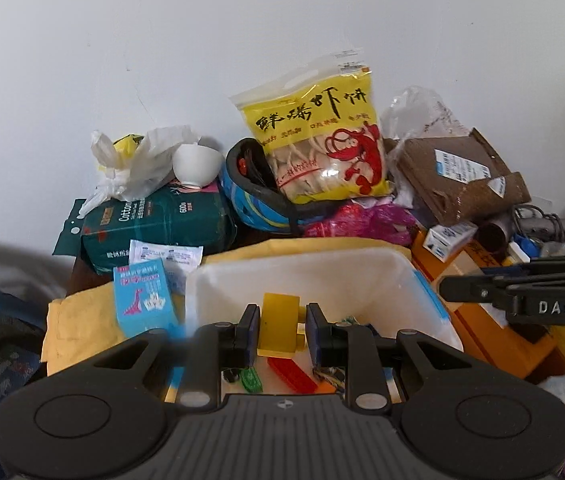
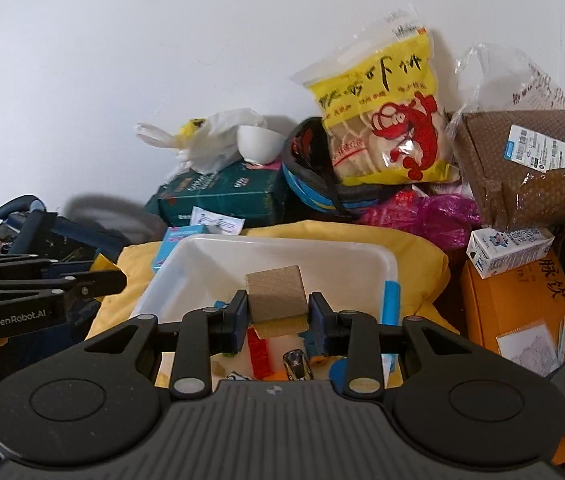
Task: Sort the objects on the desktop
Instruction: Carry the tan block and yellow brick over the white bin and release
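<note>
Over the white bin (image 1: 218, 280) we hold both grippers, each clamped on a block. From the left wrist view we see the left gripper (image 1: 279, 332) closed on a yellow block (image 1: 280, 326), its pads pressing the block's two sides; the block stands upright, its long axis running vertical, above the bin's floor. This view alone shows the blue dinosaur box (image 1: 142, 300) standing just left of the bin on the yellow cloth (image 1: 78, 320), and a red brick (image 1: 292, 374) and a green piece (image 1: 251, 379) lying below the yellow block. At its right edge the right gripper's fingers (image 1: 522, 292) reach in sideways, seen from the side.

From the right wrist view we see the right gripper (image 2: 277, 316) shut on a wooden cube (image 2: 276, 294), squat with no clear long axis, its top face tilted slightly toward the camera, held over the bin's (image 2: 242, 248) near half. Only here do we see the milk carton (image 2: 510, 250) lying on the orange box (image 2: 522, 308), and the shipping label on the brown parcel (image 2: 522, 168) in full. At the left edge the left gripper (image 2: 94, 280) points rightward toward the bin. Behind, the yellow shrimp-cracker bag (image 2: 382, 120) leans against the wall.
</note>
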Demonstrator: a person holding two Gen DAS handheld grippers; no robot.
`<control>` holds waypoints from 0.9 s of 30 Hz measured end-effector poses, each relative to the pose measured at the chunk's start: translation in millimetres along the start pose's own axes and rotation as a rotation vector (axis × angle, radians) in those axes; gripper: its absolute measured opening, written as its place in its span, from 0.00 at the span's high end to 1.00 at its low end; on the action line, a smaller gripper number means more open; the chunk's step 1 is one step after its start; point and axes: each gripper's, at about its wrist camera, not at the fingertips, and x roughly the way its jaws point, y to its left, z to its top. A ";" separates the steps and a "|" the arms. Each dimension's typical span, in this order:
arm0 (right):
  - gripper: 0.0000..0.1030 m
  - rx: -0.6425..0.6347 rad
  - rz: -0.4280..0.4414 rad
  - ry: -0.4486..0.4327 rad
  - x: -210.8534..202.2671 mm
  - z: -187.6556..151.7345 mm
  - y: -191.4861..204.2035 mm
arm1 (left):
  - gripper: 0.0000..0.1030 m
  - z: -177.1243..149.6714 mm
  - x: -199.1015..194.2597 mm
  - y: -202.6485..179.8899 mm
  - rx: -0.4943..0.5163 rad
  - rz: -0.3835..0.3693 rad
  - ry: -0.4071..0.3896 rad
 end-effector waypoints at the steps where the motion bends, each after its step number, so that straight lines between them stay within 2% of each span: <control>1: 0.65 0.003 -0.005 0.012 2.9 2.7 -0.8 | 0.73 5.6 2.9 0.2 -0.003 0.001 0.006; 5: 0.65 0.004 -0.036 0.077 20.7 11.2 -2.3 | 0.73 19.6 17.3 1.8 -0.024 0.004 0.053; 9: 0.65 0.000 -0.038 0.085 25.7 14.9 -0.5 | 0.73 24.3 27.3 2.0 -0.011 0.054 0.076; 16: 0.64 -0.009 -0.056 0.098 34.7 20.3 -4.2 | 0.73 26.9 37.2 6.2 -0.010 0.074 0.093; 18: 0.58 -0.009 -0.070 0.086 35.8 20.8 -6.3 | 0.67 26.7 39.6 6.1 -0.013 0.075 0.093; 19: 0.47 -0.003 -0.074 0.076 35.5 20.4 -8.2 | 0.48 26.4 40.9 5.6 -0.013 0.081 0.096; 20: 0.46 -0.001 -0.073 0.070 35.4 20.3 -9.2 | 0.33 25.0 40.9 4.6 -0.010 0.107 0.089; 21: 0.46 -0.003 -0.070 0.065 35.5 19.4 -10.2 | 0.31 23.2 40.2 3.8 -0.006 0.131 0.074; 24: 0.46 -0.006 -0.059 0.070 36.2 13.8 -11.5 | 0.31 15.4 41.4 8.3 -0.018 0.108 0.081; 27: 0.46 -0.011 -0.034 0.063 32.7 -0.7 -9.5 | 0.31 3.0 38.9 11.7 -0.015 0.117 0.074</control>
